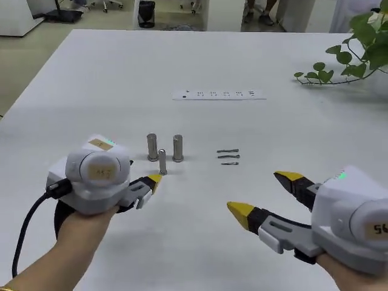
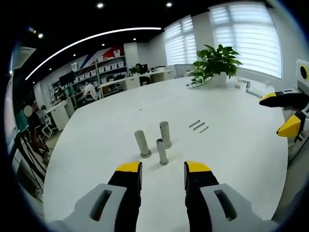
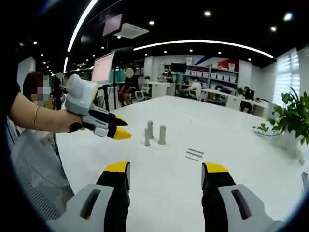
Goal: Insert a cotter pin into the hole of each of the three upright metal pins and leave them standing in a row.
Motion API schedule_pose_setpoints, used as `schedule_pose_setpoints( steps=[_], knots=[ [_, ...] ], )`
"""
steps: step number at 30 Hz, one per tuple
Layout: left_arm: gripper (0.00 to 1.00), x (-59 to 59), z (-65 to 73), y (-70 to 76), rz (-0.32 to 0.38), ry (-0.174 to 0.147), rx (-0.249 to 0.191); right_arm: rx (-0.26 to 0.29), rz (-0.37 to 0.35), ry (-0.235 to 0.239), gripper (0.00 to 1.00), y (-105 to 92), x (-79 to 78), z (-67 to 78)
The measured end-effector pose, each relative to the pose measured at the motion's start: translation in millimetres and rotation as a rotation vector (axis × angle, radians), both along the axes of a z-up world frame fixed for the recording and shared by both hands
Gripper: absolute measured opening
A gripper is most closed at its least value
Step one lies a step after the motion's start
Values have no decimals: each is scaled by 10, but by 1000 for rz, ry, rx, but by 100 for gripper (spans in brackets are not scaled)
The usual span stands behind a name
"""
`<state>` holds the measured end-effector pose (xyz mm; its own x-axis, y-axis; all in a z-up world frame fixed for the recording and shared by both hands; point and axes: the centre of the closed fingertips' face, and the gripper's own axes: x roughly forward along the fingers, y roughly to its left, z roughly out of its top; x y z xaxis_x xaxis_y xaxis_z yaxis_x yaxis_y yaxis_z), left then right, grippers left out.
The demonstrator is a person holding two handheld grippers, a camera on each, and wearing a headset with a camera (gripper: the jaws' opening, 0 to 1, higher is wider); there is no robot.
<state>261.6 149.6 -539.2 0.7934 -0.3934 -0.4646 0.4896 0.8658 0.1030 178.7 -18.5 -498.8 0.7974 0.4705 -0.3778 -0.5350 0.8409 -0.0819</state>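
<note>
Since none of the three cotter pins (image 1: 227,156) has been lifted off the desk (image 1: 121,79), I judge the first pick-up to be the step in hand. They lie side by side near the middle of the desk, just beside the three metal pins (image 1: 177,148) on the side toward the right edge. The metal pins stand upright but bunched in a triangle, not a row, with the front pin (image 1: 162,162) nearest the near edge. My left gripper (image 2: 163,169) hovers just short of that front pin, its jaws parted and holding nothing. My right gripper (image 1: 264,194) hangs nearer the near edge with its jaws spread wide, also empty. I would bring the right gripper down steeply over the closest cotter pin. These are thin and flat on the desk, so I would set the tips against the surface and close on one end, leaving most of the length sticking out. The left should clamp the front pin low, keeping its hole free. I cannot make the holes out, so I would check their facing first.
</note>
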Motion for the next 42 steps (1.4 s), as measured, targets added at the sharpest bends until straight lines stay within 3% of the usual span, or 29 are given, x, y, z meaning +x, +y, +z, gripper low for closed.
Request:
schedule_pose_setpoints(
  steps=[9,14,21,23,30,35,42],
  knots=[
    [23,302,-126,-135,-34,3,-25,4,23,34,57,41,-12,-212],
    [19,395,-204,-198,-62,6,-4,15,16,48,57,19,0,-254],
    [17,516,-291,-270,-75,16,-7,20,-9,66,56,-40,22,-295],
    [15,537,-309,-287,-70,34,-35,22,-16,65,56,-54,30,-291],
    [7,555,-339,-302,-82,33,-21,30,-42,57,56,-113,58,-262],
    [7,547,-369,-291,-78,53,-19,37,-72,64,56,-163,73,-269],
    [6,542,-366,-305,-78,68,-45,34,-99,74,55,-205,84,-287]
  ],
)
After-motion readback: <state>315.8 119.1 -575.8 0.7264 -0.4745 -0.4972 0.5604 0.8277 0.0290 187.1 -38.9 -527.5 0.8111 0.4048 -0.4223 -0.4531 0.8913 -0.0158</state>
